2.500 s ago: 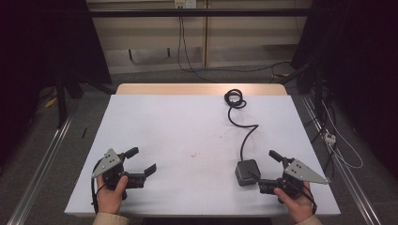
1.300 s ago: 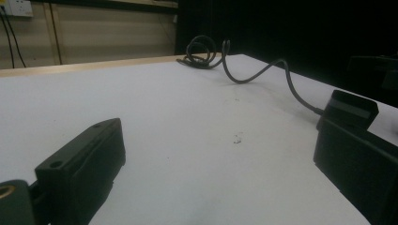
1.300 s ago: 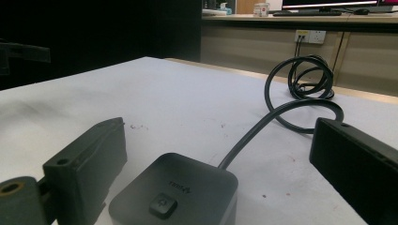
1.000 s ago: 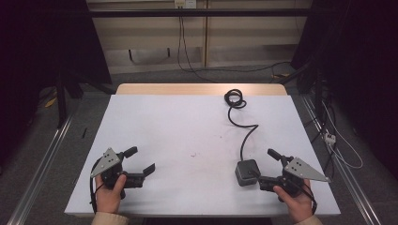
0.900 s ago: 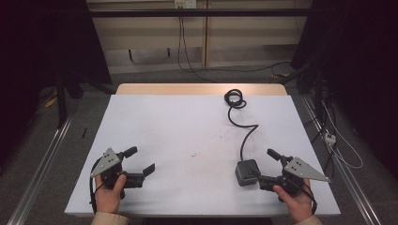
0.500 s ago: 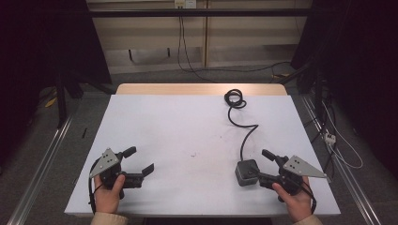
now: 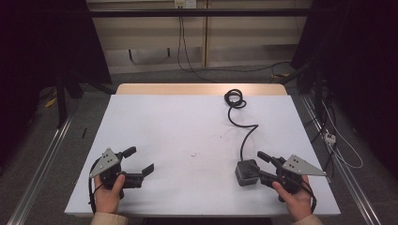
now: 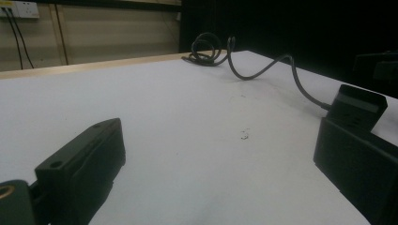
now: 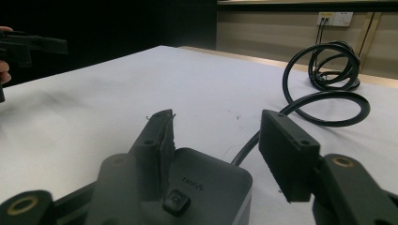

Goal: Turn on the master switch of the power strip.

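Right tongs (image 7: 257, 165) just closing around grey box (image 7: 246, 171) (no grip visible); left tongs (image 7: 139, 161) released.

White table (image 7: 178, 126) (wall sockets (image 7: 184, 3) behind)

Place: a lab or test room set up for recording.
Table (image 7: 187, 136): white top, nearly bare, alone on a grey floor.
Sides: black curtains (image 7: 42, 42) left and right.
Far wall: plain panels, a socket (image 7: 184, 3) with cables (image 7: 180, 42) hanging down.
Floor: metal rails (image 7: 42, 159), loose wiring on the right.
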`<state>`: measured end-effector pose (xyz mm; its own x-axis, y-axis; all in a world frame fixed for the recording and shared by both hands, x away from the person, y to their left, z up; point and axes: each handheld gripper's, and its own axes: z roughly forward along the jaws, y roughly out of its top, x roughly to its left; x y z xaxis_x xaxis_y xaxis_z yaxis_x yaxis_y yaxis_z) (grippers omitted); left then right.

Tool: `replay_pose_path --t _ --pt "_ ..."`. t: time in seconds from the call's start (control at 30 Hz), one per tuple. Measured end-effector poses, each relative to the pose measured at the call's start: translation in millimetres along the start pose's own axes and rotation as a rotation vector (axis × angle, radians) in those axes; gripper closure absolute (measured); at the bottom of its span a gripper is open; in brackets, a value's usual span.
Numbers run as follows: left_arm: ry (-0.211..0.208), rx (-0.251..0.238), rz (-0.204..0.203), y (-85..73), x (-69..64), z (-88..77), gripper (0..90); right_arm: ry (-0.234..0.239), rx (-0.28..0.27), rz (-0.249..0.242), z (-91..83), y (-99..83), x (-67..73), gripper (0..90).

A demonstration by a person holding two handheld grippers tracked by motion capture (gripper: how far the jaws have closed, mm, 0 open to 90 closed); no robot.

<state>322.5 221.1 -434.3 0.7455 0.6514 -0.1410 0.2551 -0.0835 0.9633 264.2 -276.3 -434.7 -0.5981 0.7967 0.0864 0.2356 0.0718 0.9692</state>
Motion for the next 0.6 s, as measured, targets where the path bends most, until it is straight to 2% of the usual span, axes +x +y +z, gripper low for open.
replay_pose_path --t 0.37,0.6 --pt "-0.003 0.001 0.001 0.0 -0.4 0.5 2.1 0.038 0.005 -0.001 -1.1 1.4 -0.5 62.1" --pt "-0.001 0.000 -0.001 -0.1 -0.4 0.6 2.1 0.043 0.004 0.000 -1.3 1.7 -1.2 65.0"
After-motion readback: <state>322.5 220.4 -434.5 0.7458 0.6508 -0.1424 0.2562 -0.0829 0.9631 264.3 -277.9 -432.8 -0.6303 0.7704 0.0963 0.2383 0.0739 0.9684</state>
